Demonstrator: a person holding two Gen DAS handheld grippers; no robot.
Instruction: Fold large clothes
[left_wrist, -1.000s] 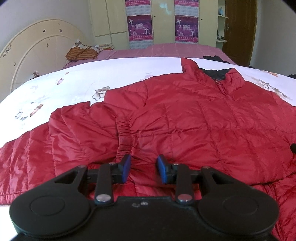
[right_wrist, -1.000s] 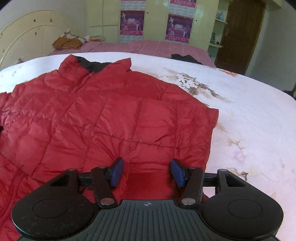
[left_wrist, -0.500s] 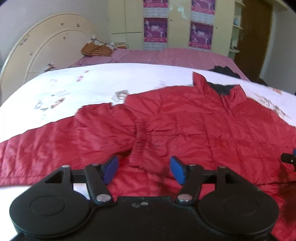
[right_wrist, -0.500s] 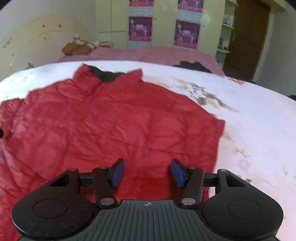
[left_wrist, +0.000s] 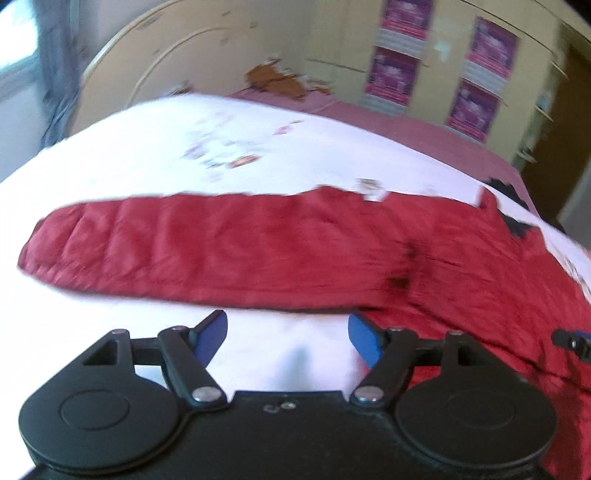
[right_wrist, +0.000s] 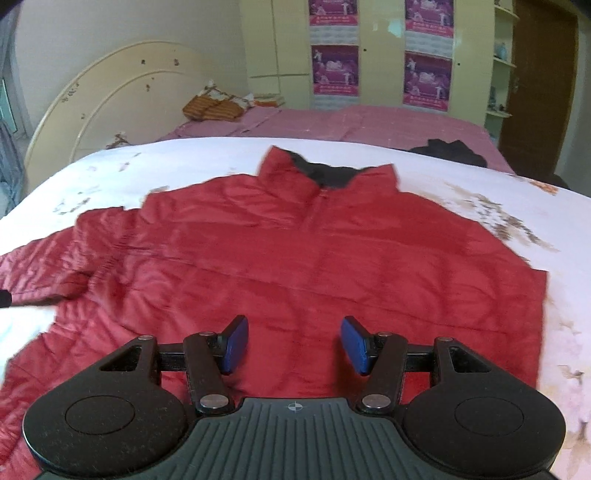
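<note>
Right wrist view: red quilted jacket (right_wrist: 295, 240) spread flat on the floral bedsheet (right_wrist: 535, 206).
Right gripper (right_wrist: 293, 345) fingers apart, empty, above its near hem; left gripper (left_wrist: 286, 338) fingers have just been opening, nothing between them.

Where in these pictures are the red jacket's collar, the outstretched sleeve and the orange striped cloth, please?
collar (right_wrist: 325, 171): right wrist view, dark inner lining at the neck.
outstretched sleeve (left_wrist: 192, 243): left wrist view, middle of its length.
orange striped cloth (right_wrist: 214, 105): right wrist view, centre of the bundle.
</note>
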